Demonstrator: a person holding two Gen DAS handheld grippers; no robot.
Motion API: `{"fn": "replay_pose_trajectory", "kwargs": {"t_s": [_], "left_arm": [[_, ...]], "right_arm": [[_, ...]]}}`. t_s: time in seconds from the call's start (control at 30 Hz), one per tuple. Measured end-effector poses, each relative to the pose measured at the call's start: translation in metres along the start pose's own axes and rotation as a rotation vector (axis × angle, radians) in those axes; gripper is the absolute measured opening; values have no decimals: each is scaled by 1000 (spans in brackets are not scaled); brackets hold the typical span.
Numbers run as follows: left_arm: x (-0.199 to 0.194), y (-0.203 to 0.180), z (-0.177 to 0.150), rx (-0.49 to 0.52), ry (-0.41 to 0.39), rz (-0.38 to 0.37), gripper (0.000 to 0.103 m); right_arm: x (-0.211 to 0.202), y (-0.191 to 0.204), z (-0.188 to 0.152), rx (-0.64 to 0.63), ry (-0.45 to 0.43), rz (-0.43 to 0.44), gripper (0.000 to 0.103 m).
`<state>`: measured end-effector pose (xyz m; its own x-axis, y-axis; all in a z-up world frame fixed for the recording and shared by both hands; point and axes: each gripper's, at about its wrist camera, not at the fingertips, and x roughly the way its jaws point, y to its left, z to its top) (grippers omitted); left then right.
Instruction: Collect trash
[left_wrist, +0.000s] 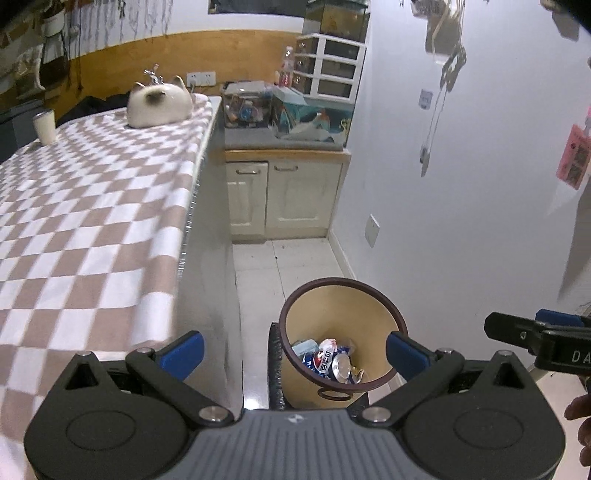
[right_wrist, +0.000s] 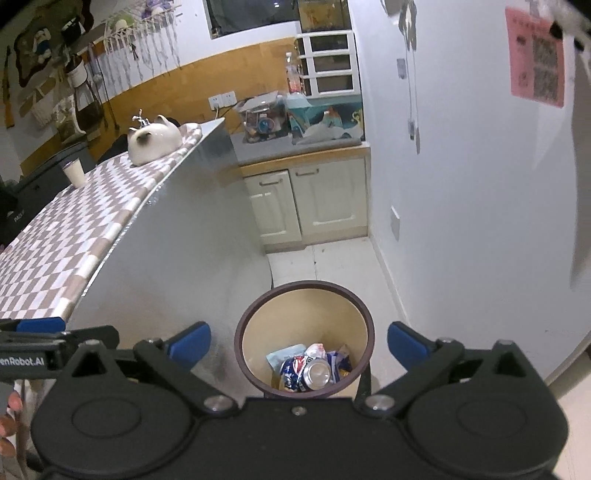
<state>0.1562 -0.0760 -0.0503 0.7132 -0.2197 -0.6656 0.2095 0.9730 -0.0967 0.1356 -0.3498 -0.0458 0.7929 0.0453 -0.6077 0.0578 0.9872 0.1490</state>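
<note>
A round beige trash bin with a dark brown rim (left_wrist: 373, 291) (right_wrist: 255, 306) stands on the floor beside the counter. Inside lie a crushed blue can (left_wrist: 338, 363) (right_wrist: 314, 373) and several wrappers (left_wrist: 306, 347) (right_wrist: 282, 356). My left gripper (left_wrist: 293, 350) is open and empty, above the bin. My right gripper (right_wrist: 299, 345) is open and empty, also above the bin. The right gripper's tip shows at the right edge of the left wrist view (left_wrist: 517, 332); the left gripper shows at the left edge of the right wrist view (right_wrist: 44, 332).
A counter with a brown-and-white checked cloth (left_wrist: 92, 206) (right_wrist: 74, 229) is on the left, carrying a ceramic cat (left_wrist: 159, 103) (right_wrist: 155, 142) and a white cup (left_wrist: 45, 127) (right_wrist: 75, 173). A cream cabinet (left_wrist: 288, 195) (right_wrist: 314, 201) stands ahead; a white wall (left_wrist: 461, 203) runs on the right.
</note>
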Motion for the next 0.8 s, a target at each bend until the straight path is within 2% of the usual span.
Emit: {"fn": "replay_pose_trajectory", "kwargs": {"t_s": [0.3,0.8], "left_arm": [[-44,20,-15,-11,-36,5,103],[-75,42,-42,-23,-43,45,103]], "right_arm": [[-42,20,-13,12,-35,5,103],[-75,45,-39,-37,-51,-11,103]]}}
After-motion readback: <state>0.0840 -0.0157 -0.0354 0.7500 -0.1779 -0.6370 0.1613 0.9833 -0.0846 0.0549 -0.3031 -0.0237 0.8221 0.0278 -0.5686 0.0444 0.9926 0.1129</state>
